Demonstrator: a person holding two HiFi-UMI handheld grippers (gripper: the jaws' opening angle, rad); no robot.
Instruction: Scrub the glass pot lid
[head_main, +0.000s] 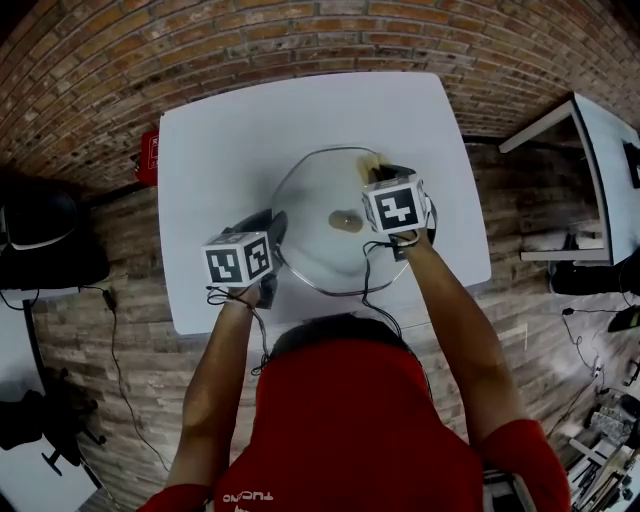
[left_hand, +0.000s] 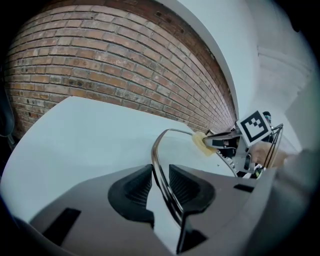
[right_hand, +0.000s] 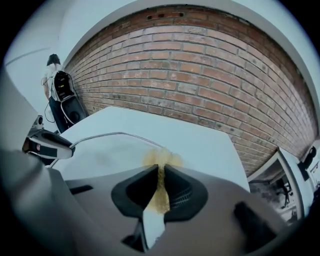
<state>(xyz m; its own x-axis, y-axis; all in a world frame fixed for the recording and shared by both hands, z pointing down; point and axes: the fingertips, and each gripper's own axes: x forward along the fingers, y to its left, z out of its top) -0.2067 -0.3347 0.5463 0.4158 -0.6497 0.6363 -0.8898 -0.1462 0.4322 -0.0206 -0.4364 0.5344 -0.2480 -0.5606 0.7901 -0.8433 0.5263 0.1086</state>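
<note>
A glass lid (head_main: 318, 250) sits on a white table (head_main: 220, 140) by a brick wall (head_main: 250, 40). The left gripper (left_hand: 160, 181) has its jaws clamped on the lid's metal rim at the near left side. The right gripper (right_hand: 160, 172) pinches a yellow sponge (right_hand: 162, 159) in nearly closed jaws, holding it against the lid's far right edge

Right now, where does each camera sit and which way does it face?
Head view: on the head, facing steeply down at table and lid; arms, left gripper, right gripper show.
Left gripper view: along its fingers clamping the lid's rim, toward the brick wall.
Right gripper view: along its fingers pinching the sponge.
Shared: lid, brick wall.
</note>
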